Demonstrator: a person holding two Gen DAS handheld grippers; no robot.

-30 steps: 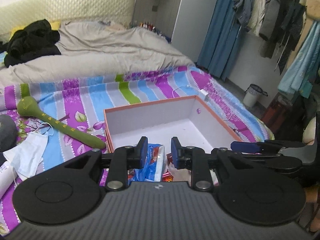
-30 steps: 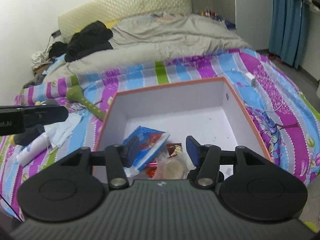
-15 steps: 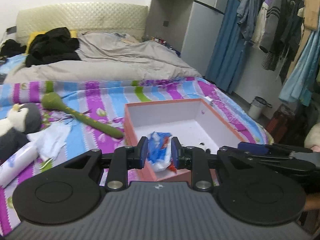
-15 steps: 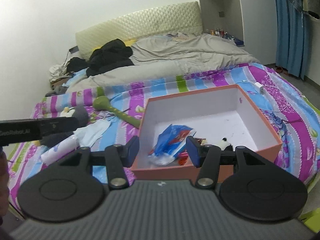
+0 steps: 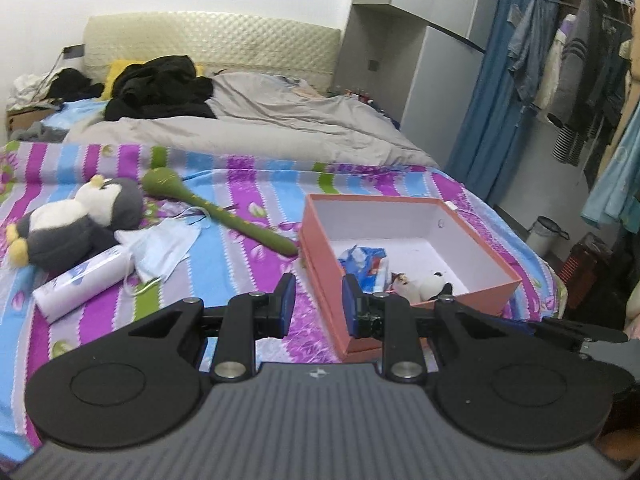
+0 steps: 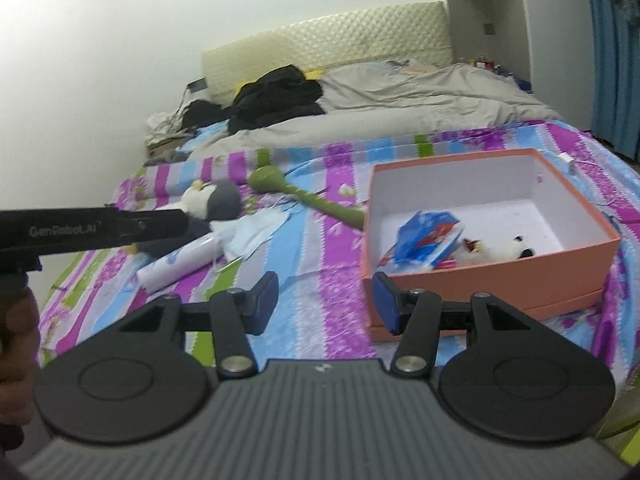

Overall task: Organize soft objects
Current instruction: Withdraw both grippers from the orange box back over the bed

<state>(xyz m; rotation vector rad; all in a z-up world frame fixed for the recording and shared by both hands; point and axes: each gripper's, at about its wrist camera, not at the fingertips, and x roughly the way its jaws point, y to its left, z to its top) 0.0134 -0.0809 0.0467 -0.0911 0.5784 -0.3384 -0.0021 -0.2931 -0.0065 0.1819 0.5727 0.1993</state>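
While the left gripper (image 5: 315, 305) hangs released and empty over the bed (image 5: 248, 264), the orange box (image 5: 406, 256) holds a blue packet (image 5: 366, 262); penguin plush (image 5: 76, 222) lies left. Right view: right gripper (image 6: 325, 303) released, empty, box (image 6: 486, 236) just right.

The left gripper (image 5: 316, 306) points forward and somewhat downward, its two blue-padded fingers (image 5: 286, 304) standing a little apart with nothing between them. The right gripper (image 6: 325, 303) is angled down in the same way, its jaws set wider, also empty. In the right wrist view the left gripper's black body reaches in from the left edge, side on, and part of the person's left hand (image 6: 16, 344) shows dark and blurred beneath it at the frame edge.
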